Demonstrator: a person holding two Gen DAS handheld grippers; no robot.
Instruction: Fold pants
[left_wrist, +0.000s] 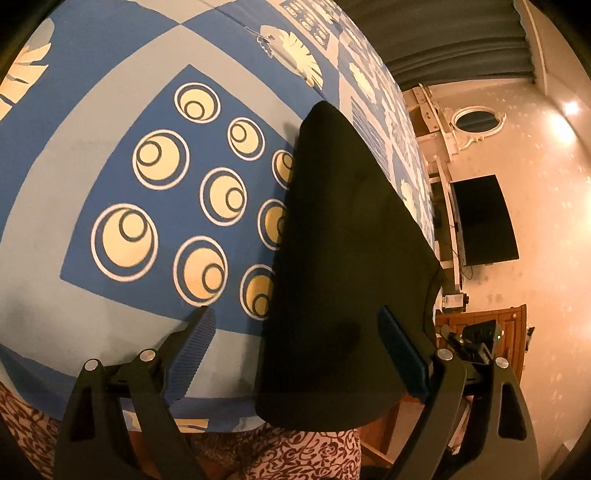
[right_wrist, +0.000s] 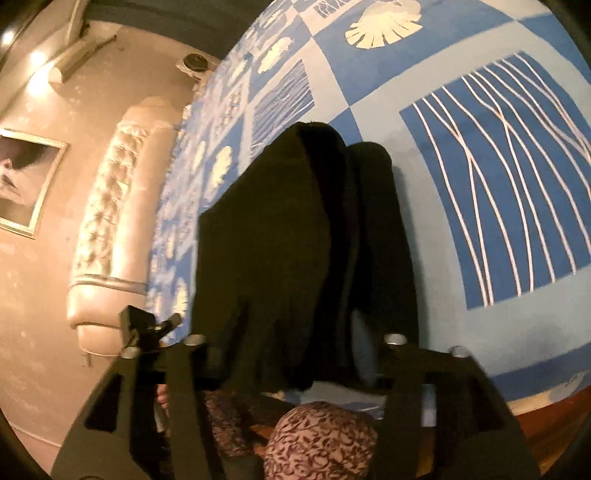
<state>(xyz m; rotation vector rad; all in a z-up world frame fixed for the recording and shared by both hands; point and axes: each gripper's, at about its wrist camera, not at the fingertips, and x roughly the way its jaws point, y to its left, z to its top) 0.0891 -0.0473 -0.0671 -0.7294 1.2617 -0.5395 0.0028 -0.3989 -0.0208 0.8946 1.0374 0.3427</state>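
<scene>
The black pants (left_wrist: 351, 240) lie as a long folded strip on the blue patterned bedsheet (left_wrist: 110, 110), reaching the near edge of the bed. My left gripper (left_wrist: 295, 314) stands wide open over the near end. One finger is above the sheet and the other above the cloth, and neither pad presses on it. In the right wrist view the pants (right_wrist: 295, 221) are bunched in thick folds that drape over my right gripper (right_wrist: 288, 332) and hide its left finger. The right pad (right_wrist: 364, 347) shows bare beside the cloth, with the jaws standing apart.
A person's patterned clothing (left_wrist: 295, 454) is at the near edge of the bed. Past the bed's right side stand a wooden cabinet (left_wrist: 480, 332) and a dark wall screen (left_wrist: 484, 221). In the right wrist view a padded headboard (right_wrist: 118, 221) and a framed picture (right_wrist: 22, 181) are on the left.
</scene>
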